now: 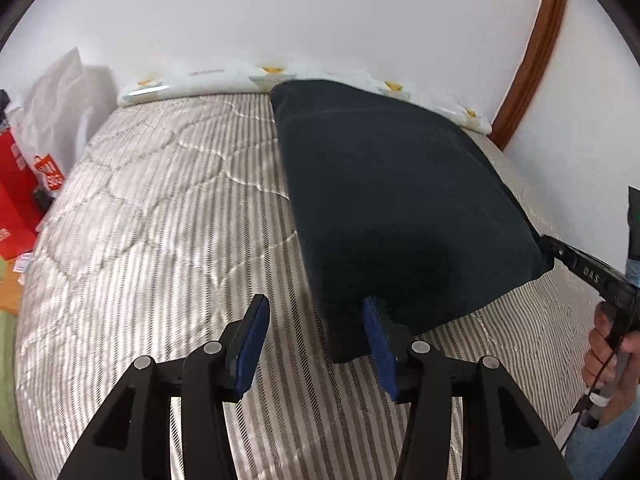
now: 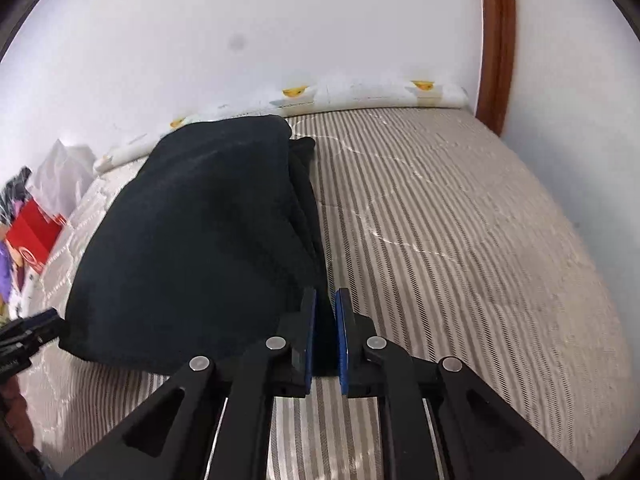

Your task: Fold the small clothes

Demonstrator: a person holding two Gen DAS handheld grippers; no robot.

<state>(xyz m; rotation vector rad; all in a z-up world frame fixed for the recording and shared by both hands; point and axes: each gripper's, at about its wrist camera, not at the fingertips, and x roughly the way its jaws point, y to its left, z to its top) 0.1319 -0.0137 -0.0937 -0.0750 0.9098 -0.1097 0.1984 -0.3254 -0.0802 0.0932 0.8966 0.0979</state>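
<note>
A dark navy garment [image 1: 400,200] lies partly folded on the striped mattress [image 1: 160,220], its near edge lifted. My left gripper [image 1: 316,344] is open; its right pad touches the garment's near left corner, nothing between the pads. In the right wrist view the garment [image 2: 192,240] fills the left half. My right gripper [image 2: 325,336] is nearly closed on the garment's near right corner, dark cloth between the blue pads. The right gripper also shows in the left wrist view [image 1: 580,268] at the garment's right corner.
A white wall runs behind the bed with a printed white roll [image 2: 360,96] along its foot. A wooden door frame [image 2: 496,40] stands at the right. Red boxes and a white bag [image 1: 36,152] sit at the left of the mattress.
</note>
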